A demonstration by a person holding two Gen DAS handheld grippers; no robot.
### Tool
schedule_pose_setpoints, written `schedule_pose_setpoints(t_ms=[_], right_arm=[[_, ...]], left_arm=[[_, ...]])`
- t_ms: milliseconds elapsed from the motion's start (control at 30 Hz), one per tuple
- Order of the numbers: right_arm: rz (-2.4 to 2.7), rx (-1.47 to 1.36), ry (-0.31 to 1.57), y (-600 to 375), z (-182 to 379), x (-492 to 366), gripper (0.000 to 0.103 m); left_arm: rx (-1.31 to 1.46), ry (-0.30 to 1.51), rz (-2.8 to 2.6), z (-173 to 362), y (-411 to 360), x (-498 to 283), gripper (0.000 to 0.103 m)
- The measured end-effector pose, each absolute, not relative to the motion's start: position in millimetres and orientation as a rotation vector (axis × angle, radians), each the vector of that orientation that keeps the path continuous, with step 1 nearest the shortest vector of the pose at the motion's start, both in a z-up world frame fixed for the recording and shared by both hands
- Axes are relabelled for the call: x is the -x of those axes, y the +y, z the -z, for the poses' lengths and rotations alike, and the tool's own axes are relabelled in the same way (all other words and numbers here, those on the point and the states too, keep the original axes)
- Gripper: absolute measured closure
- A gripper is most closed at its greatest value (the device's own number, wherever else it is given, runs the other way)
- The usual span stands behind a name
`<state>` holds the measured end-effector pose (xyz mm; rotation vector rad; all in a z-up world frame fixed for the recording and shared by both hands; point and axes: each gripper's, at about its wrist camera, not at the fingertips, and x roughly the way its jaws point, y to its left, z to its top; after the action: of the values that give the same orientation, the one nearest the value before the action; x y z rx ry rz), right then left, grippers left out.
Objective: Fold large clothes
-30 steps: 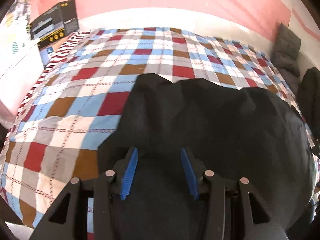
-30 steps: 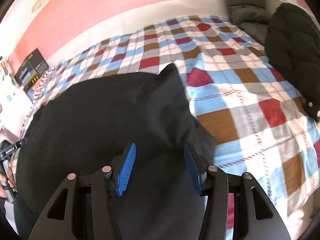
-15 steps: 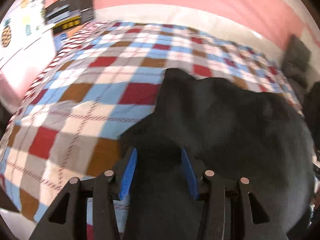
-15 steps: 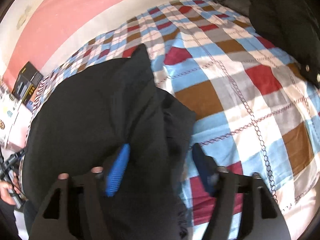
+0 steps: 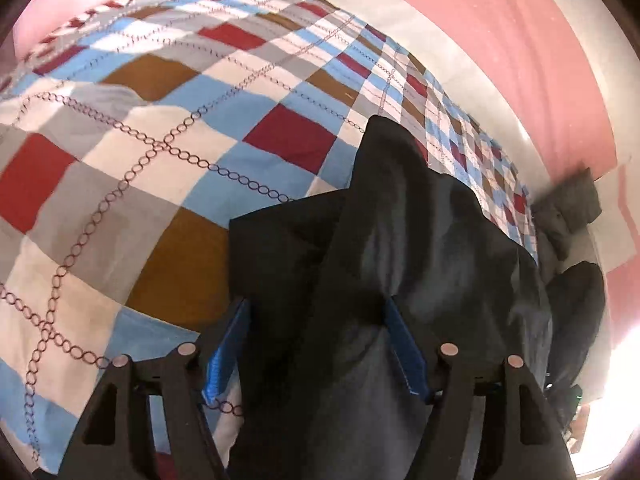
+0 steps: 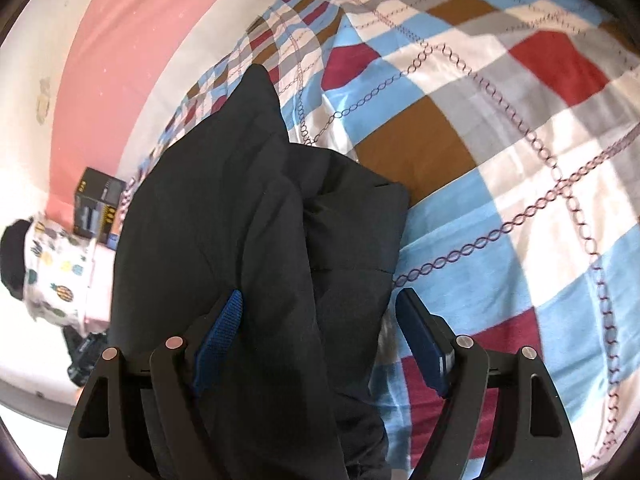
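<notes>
A black padded garment [image 5: 400, 240] lies folded in layers on the checked bedspread [image 5: 140, 140]. My left gripper [image 5: 316, 304] hangs over its near left edge. Its jaws are opening, and a thick fold of the fabric sits loosely between the blue pads [image 5: 228, 344]. In the right wrist view the same garment [image 6: 220, 200] lies on the bedspread [image 6: 500, 160]. My right gripper [image 6: 320, 296] is over its near right corner, jaws opening. Fabric lies against the left pad [image 6: 224, 324], while the right pad stands clear of it over the bedspread.
A grey padded garment [image 5: 568, 216] and a dark jacket [image 5: 576, 300] lie at the far right of the bed. A black box [image 6: 98, 208] and a pineapple-print cloth [image 6: 56, 272] stand beyond the left side. A pink wall [image 5: 500, 40] runs behind the bed.
Both grippers have sunk toward the bed and rolled, and their jaws have widened. The garment's held edges have come down onto the lower layer.
</notes>
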<state>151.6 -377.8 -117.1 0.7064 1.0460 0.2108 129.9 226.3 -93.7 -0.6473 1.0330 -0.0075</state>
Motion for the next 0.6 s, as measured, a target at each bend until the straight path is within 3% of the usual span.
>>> schedule_pose_setpoints(t_ms=[267,600], right_arm=[[-0.28,-0.825,1.069,-380.2,131.8,-163.3,0.023],[-0.394,-0.845,1.127,-370.6,136.2,-157.3,0.023]], left_arm=[[0.804,1.076,0.079,122.8,244.4,-140.9,0.013],[0.739,1.127,0.208,126.9,213.3,-134.7,0.011]])
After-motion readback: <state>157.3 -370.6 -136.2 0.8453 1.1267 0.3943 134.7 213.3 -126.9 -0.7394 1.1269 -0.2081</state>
